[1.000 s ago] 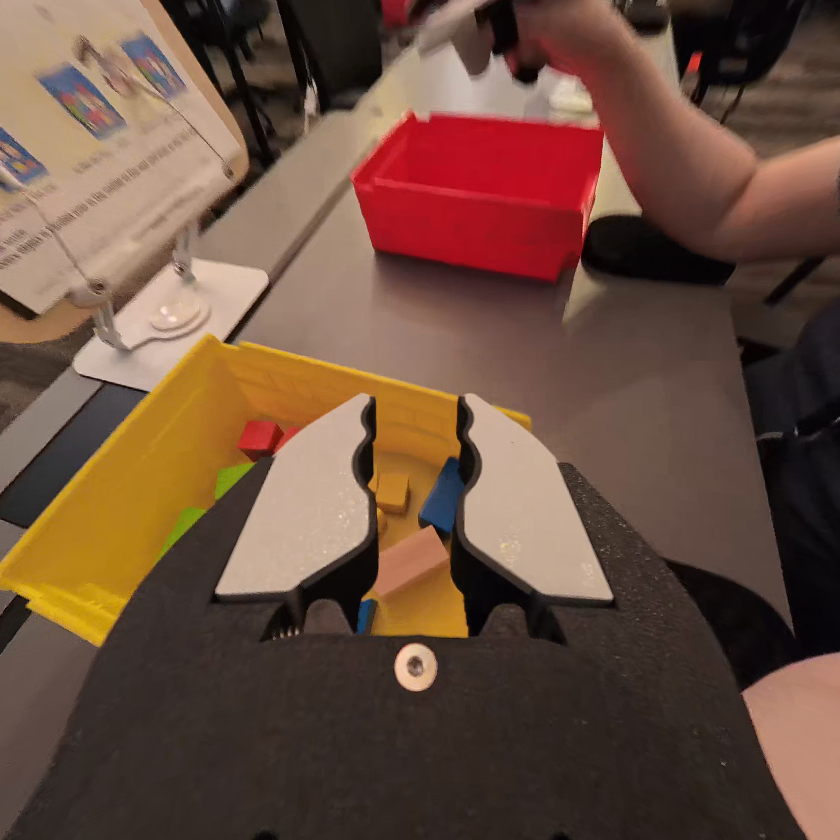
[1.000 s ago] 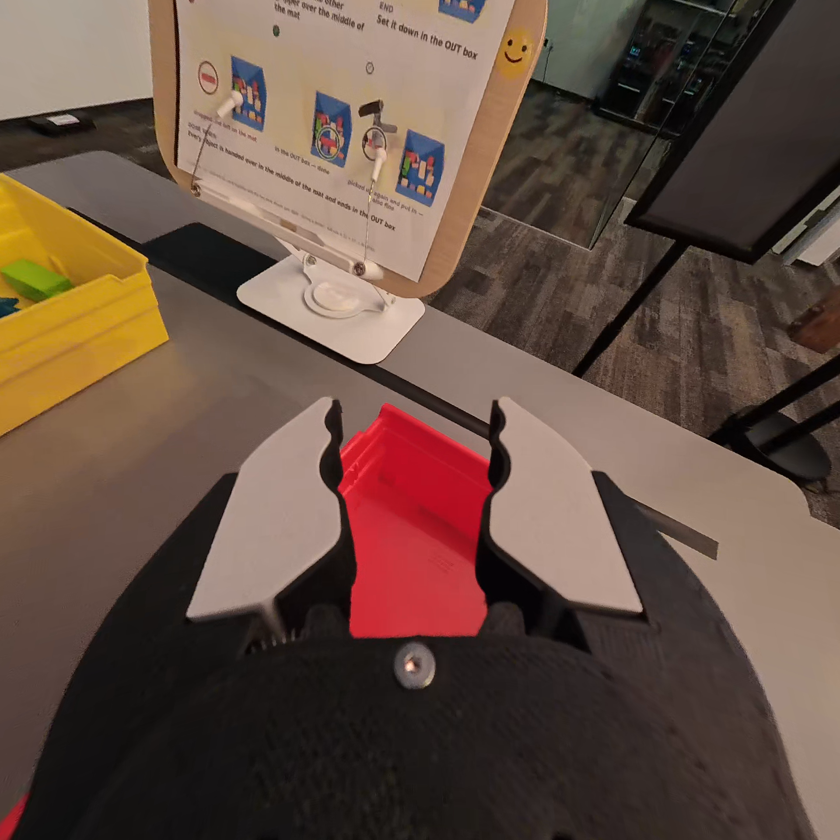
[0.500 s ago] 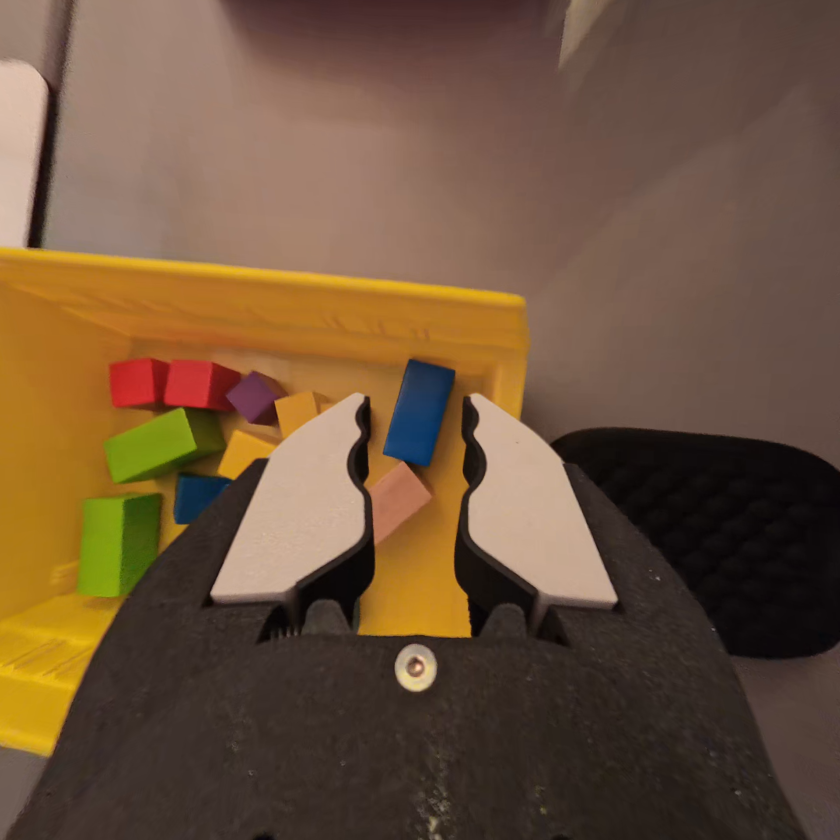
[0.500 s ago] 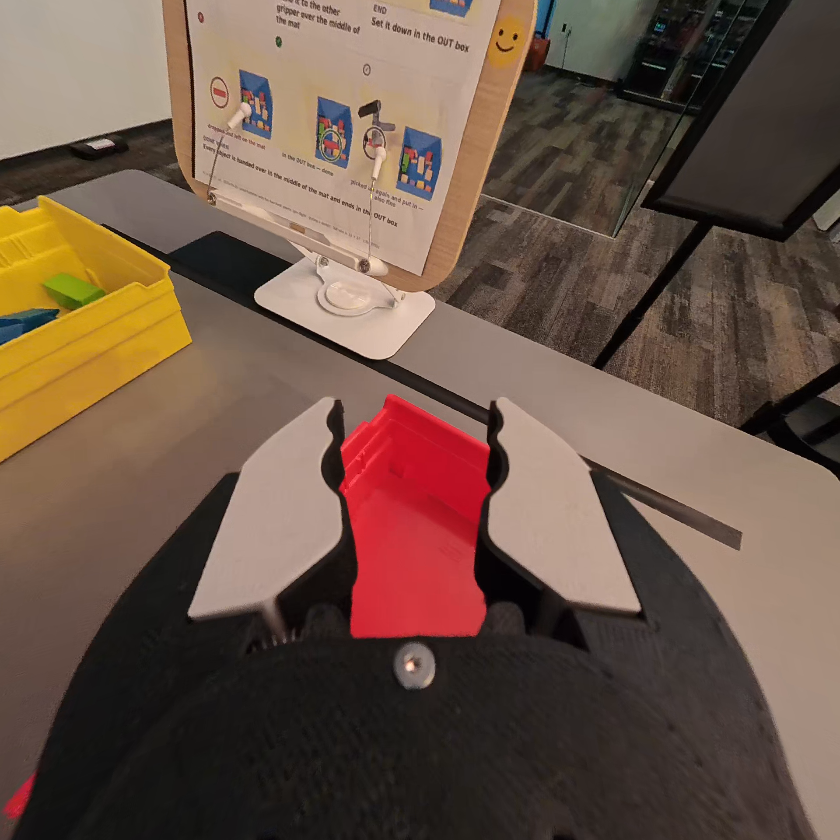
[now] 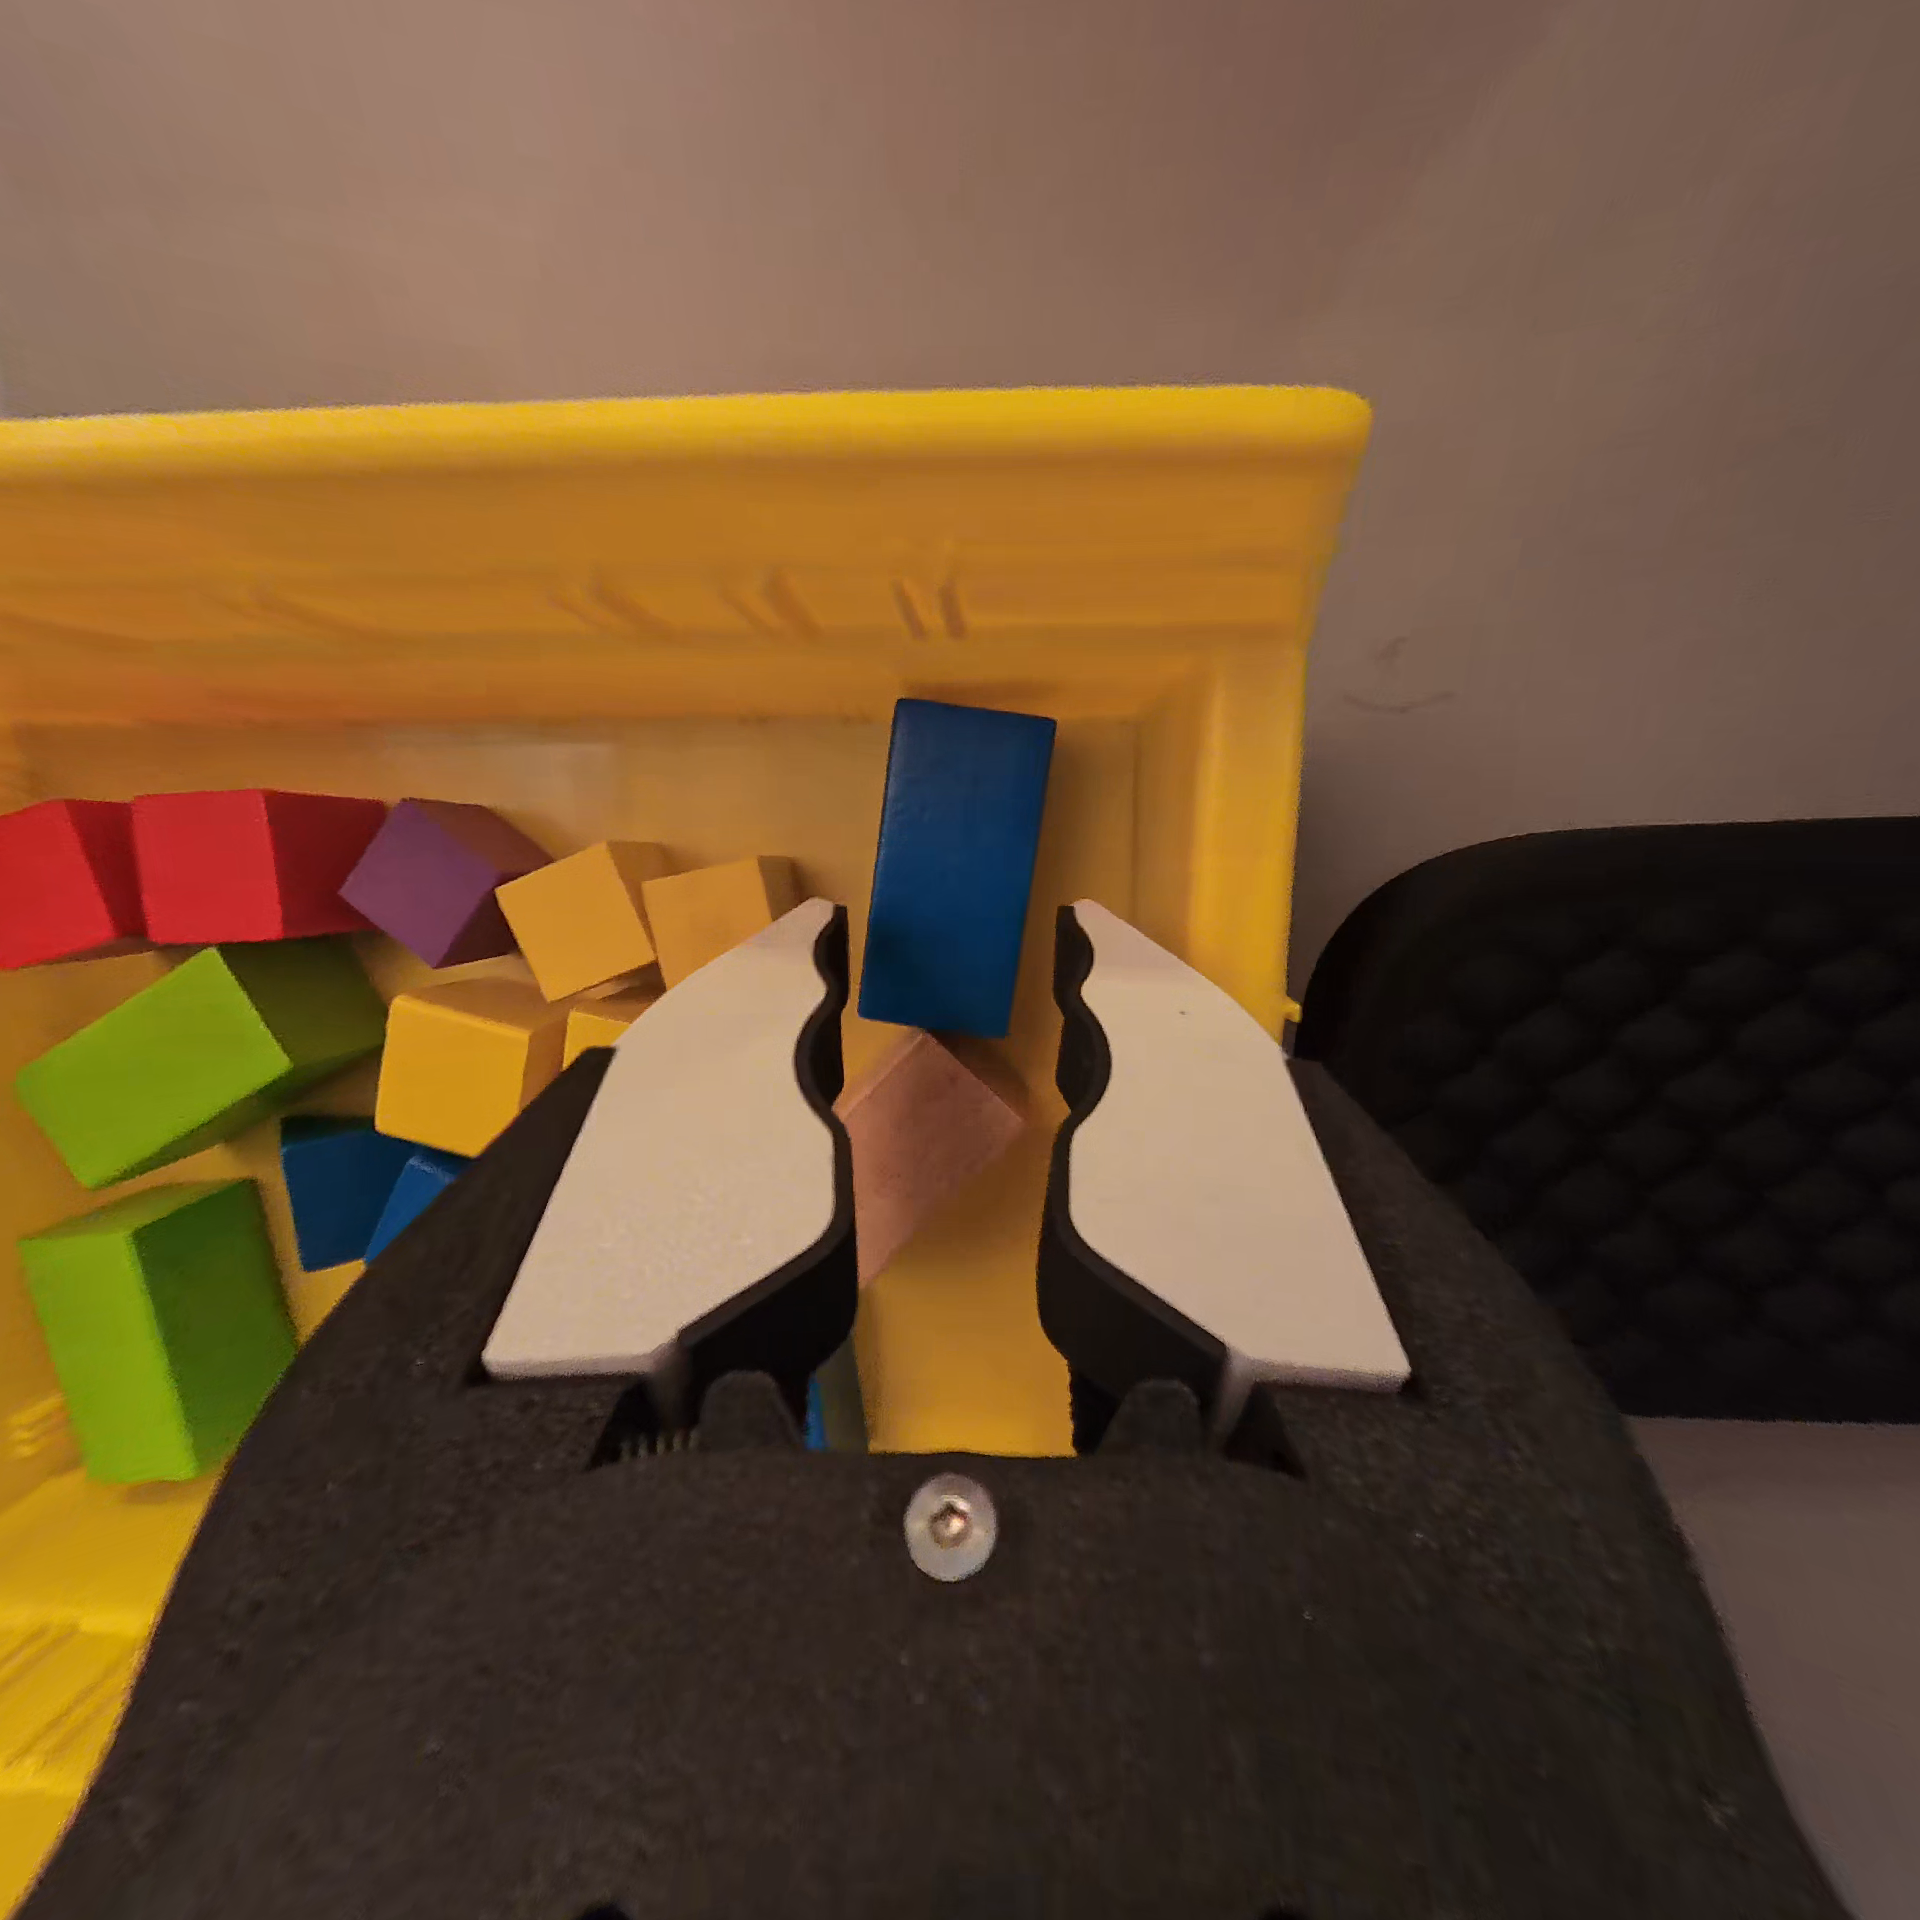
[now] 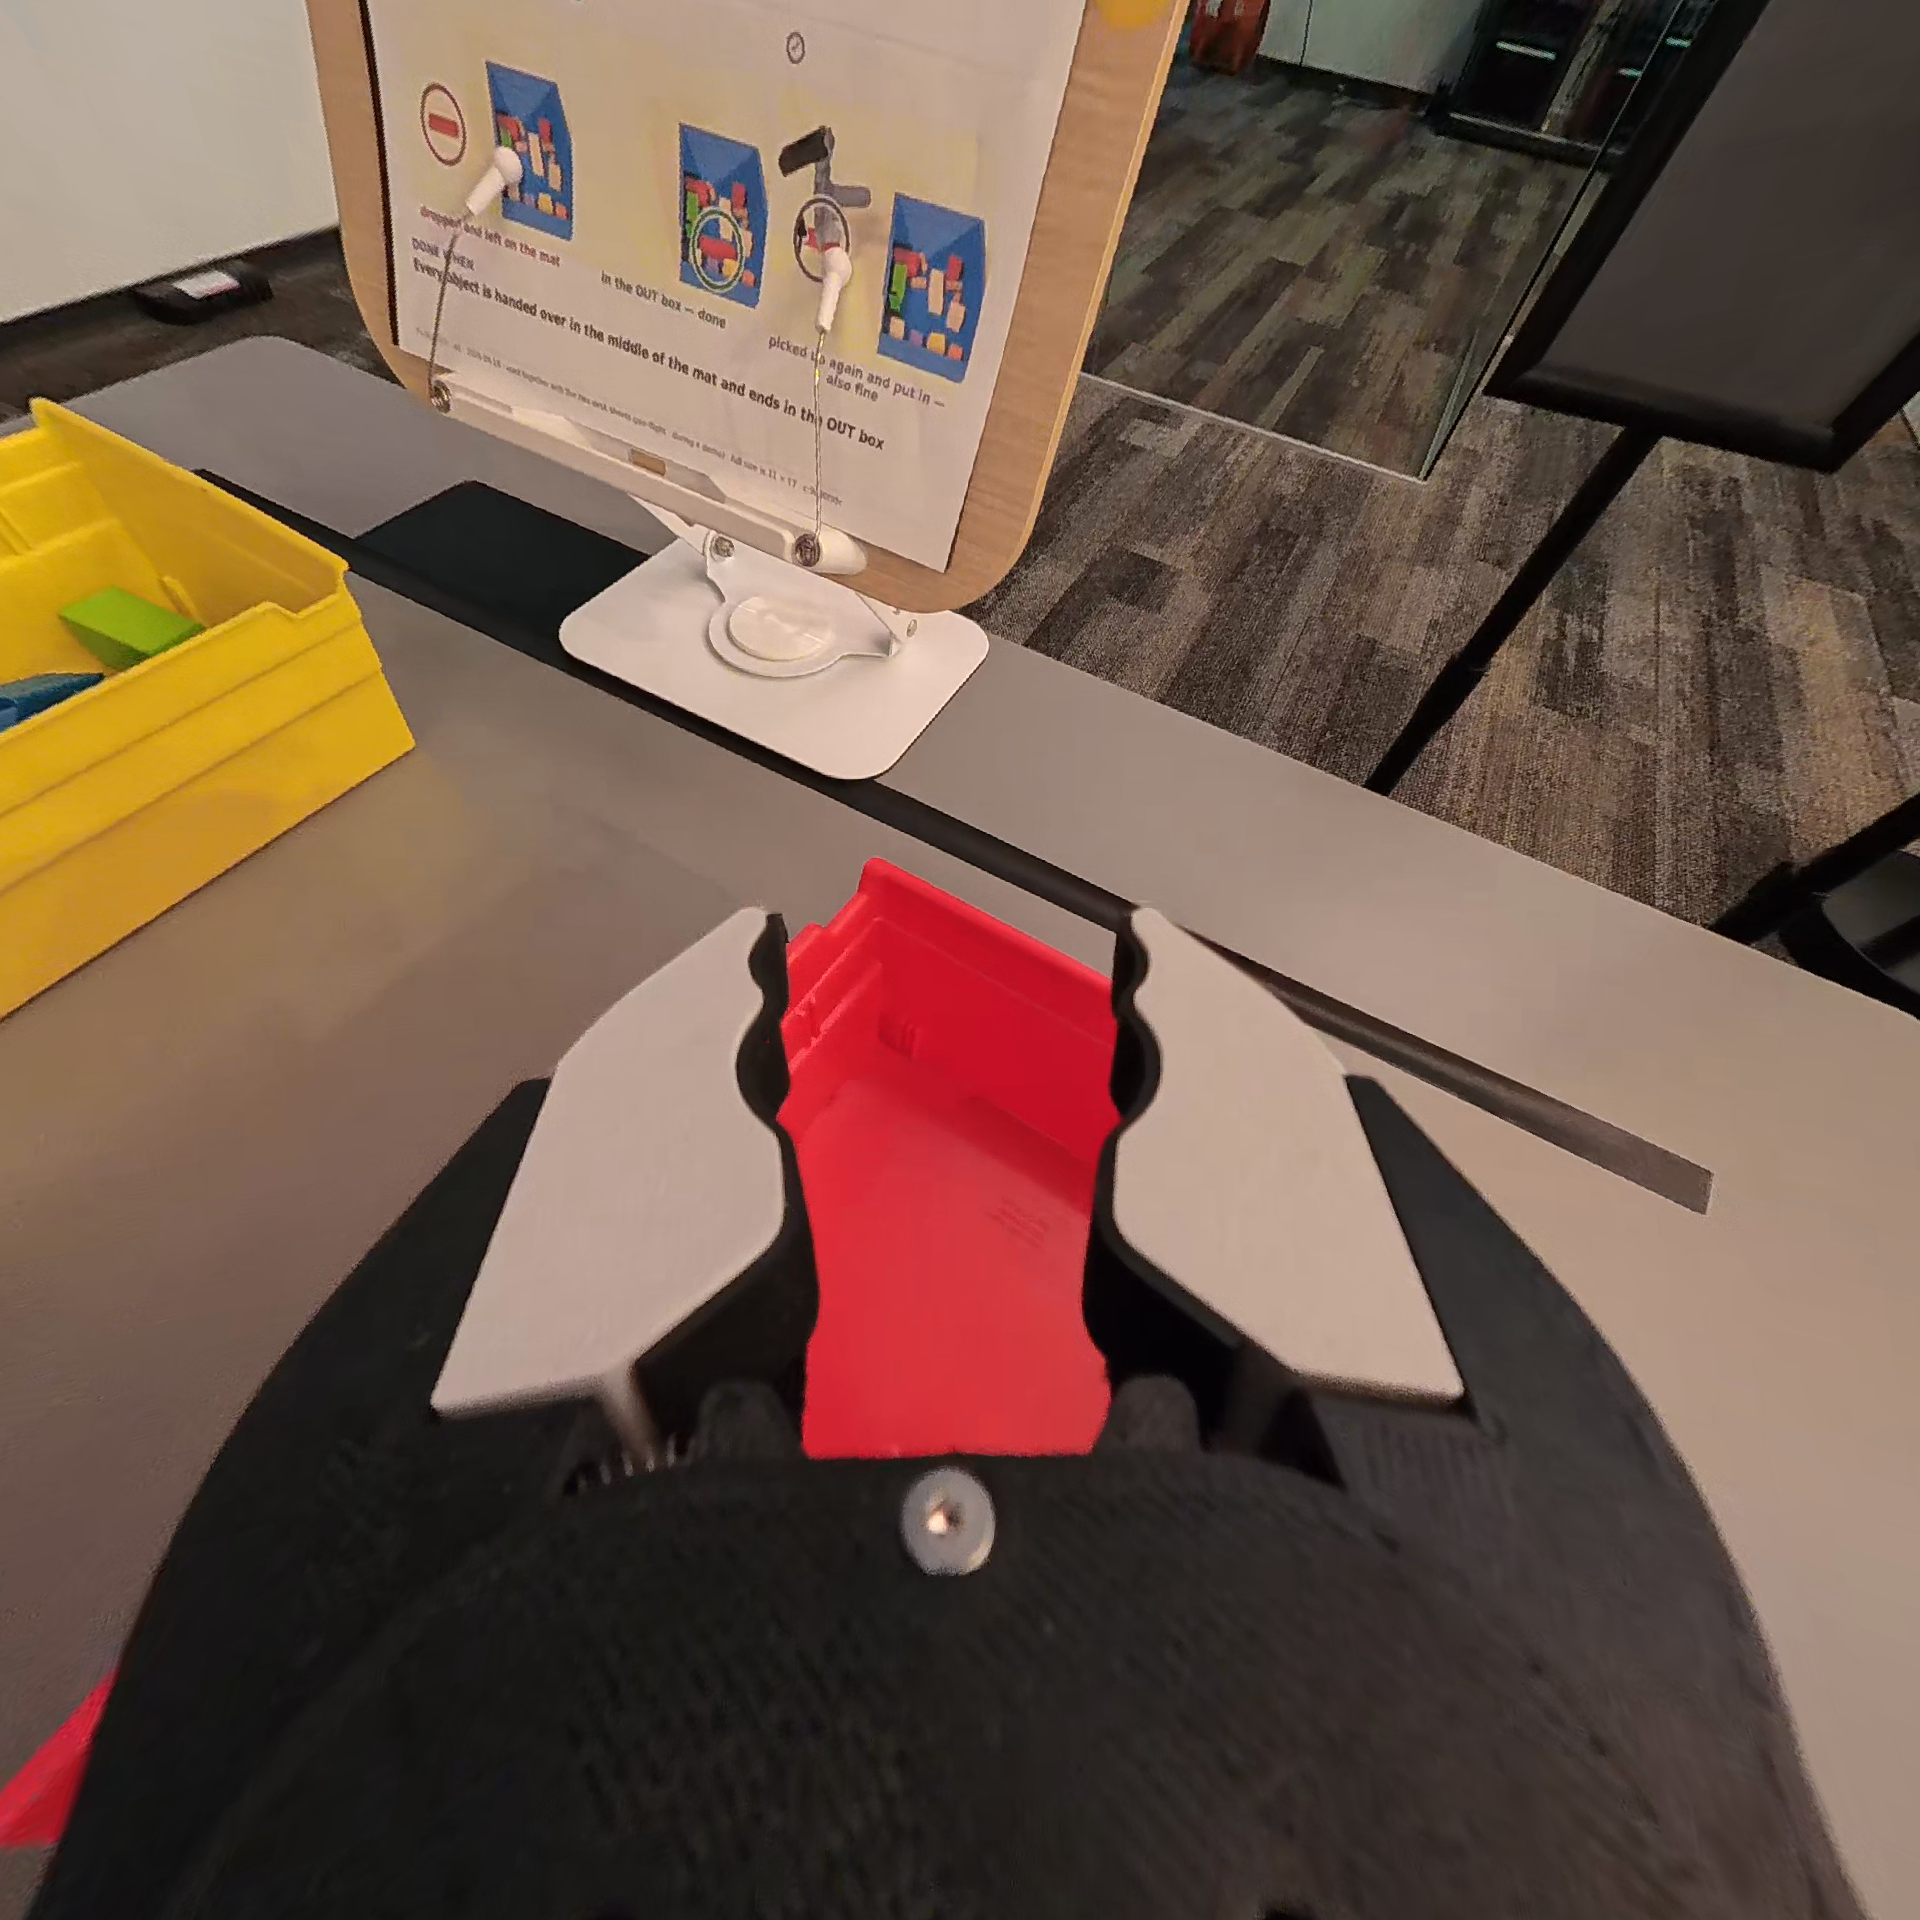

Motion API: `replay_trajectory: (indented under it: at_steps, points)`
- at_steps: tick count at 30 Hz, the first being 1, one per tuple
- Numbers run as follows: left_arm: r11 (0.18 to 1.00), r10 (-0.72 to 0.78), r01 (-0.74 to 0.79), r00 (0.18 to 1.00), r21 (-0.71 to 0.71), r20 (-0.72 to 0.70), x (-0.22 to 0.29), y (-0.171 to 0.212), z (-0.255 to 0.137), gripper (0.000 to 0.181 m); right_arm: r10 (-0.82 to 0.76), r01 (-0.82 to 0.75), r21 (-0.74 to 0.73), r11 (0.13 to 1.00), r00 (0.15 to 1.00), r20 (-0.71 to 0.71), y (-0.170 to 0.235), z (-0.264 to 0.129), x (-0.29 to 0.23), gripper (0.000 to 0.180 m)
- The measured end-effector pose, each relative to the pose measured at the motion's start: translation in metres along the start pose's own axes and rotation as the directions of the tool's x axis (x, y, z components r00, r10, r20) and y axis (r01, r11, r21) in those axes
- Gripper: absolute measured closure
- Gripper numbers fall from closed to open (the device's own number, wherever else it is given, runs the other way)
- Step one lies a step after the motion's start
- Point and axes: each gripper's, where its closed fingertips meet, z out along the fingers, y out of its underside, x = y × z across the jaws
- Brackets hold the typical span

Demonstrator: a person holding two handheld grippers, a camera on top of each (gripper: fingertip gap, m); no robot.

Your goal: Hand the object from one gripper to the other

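Grey worktop (image 6: 540, 987). Left tool (image 5: 951, 940): released above blue block (image 5: 954, 868) in yellow bin (image 5: 665, 520). Right tool (image 6: 945, 940): released over red bin (image 6: 945, 1195), signboard (image 6: 727, 260) beyond.

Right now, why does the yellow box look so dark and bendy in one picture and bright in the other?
In the left wrist view the light is dim and warm, and the wide lens bows the yellow box rim; the blue block stays sharp. In the right wrist view room light is brighter, and the red box between the open fingers looks slightly smeared.
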Motion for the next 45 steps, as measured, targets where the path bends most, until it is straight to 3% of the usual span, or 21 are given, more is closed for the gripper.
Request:
replay_trajectory:
  at_steps: [22,28,33,36,39,42,45]
  points:
    - [0.996,0.028,-0.029,0.999,-0.086,-0.019,-0.001,0.009,0.021,0.147,-0.008,0.008,-0.037,0.999,1.000,0.007,0.008,0.005,0.002,0.120]
    - [0.999,0.001,0.001,0.998,-0.047,0.057,-0.012,-0.002,-0.008,0.148,-0.033,0.033,-0.020,0.999,0.999,0.000,0.004,0.003,0.001,0.120]
    - [1.000,-0.005,0.002,0.978,0.014,0.208,-0.032,-0.018,-0.054,0.147,-0.079,0.078,0.025,0.997,0.997,0.022,-0.007,0.002,-0.012,0.121]
    - [0.993,-0.021,-0.016,0.952,0.117,0.307,-0.042,-0.045,-0.084,0.148,-0.140,0.133,0.087,0.987,0.987,0.081,-0.023,0.001,-0.040,0.122]
    - [0.982,-0.018,-0.058,0.919,0.182,0.394,-0.047,-0.076,-0.102,0.147,-0.236,0.186,0.212,0.959,0.942,0.239,-0.046,-0.005,-0.101,0.122]
    - [0.966,0.005,-0.116,0.904,0.231,0.428,-0.047,-0.114,-0.103,0.148,-0.354,0.207,0.345,0.916,0.822,0.447,-0.060,-0.019,-0.183,0.127]
    - [0.954,0.041,-0.163,0.904,0.253,0.425,-0.046,-0.147,-0.094,0.148,-0.519,0.320,0.428,0.845,0.683,0.514,-0.049,-0.029,-0.244,0.128]
